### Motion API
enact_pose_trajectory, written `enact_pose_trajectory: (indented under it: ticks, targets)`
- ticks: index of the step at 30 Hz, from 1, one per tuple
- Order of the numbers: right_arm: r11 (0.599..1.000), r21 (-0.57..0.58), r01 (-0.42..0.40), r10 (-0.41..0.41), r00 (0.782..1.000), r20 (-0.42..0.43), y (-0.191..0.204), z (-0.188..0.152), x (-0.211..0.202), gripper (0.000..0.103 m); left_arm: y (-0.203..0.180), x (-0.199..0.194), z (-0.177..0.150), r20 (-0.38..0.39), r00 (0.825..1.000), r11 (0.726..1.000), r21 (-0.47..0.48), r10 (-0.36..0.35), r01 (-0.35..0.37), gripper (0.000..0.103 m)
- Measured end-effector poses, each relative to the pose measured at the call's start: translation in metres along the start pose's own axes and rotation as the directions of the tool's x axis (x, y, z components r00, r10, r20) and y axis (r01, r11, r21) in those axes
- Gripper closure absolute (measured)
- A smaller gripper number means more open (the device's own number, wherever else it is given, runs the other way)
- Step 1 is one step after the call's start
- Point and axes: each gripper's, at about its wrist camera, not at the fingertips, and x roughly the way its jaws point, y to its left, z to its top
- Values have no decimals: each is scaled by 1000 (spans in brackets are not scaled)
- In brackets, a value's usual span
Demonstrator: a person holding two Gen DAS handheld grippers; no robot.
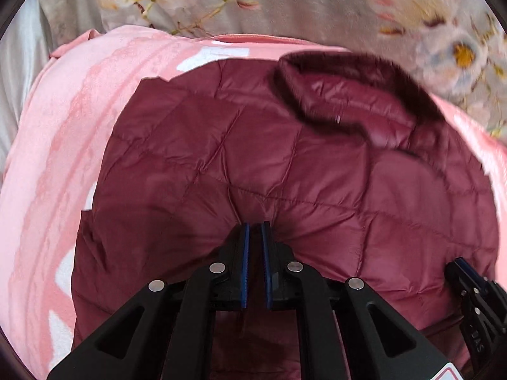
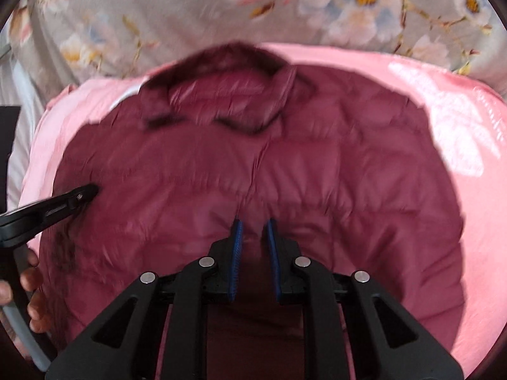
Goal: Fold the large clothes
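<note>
A big dark red puffy jacket (image 2: 253, 174) lies flat on a pink blanket (image 2: 443, 145). The blanket is spread on a bed with a flowery sheet (image 2: 158, 15). I think the jacket lies flat like that so it is easy to fold.

The jacket's collar (image 2: 228, 95) has a dark furry edge. It is at the far end of the jacket, close to the flowery sheet. The front of the jacket faces up, and a line runs down from the collar to the near end.

The left claw (image 1: 256, 223) is over the middle of the jacket, below the collar. Its two blue pads (image 1: 245, 253) are very near each other, with only a thin gap. A little fold of the jacket puckers up right at the tips. I cannot tell if the pads are pinching it or just touching it.

The right claw (image 2: 253, 221) is also over the jacket, near the middle line below the collar. Its jaws are open a small way. The cloth there bunches a bit at the tips, but nothing sits between the pads that I can see.

A hand (image 2: 31, 285) shows at the jacket's left edge, holding the handle of the left claw.

Both claws point down at the jacket, maybe to grab cloth for the first fold. The jacket does not look folded yet.
</note>
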Motion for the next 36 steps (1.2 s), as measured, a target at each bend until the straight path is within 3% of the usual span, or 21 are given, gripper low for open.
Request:
enact_pose_trajectory:
  ticks: [10, 14, 34, 36]
  targets:
    - [1000, 20, -12, 11, 999, 35, 0, -21, -2, 88, -3, 3, -31, 110, 994, 998, 60, 17, -24, 94]
    - [1000, 14, -2, 1, 999, 42, 2, -22, -3, 88, -1, 3, -29, 116, 993, 999, 47, 0, -6, 94]
    - [998, 51, -40, 38, 998, 42, -7, -21, -3, 88, -8, 3, -29, 123, 992, 996, 75, 39, -48, 94]
    - [997, 54, -48, 46, 998, 36, -9, -22, -6, 87, -4, 1, -29, 122, 992, 998, 64, 17, -25, 94]
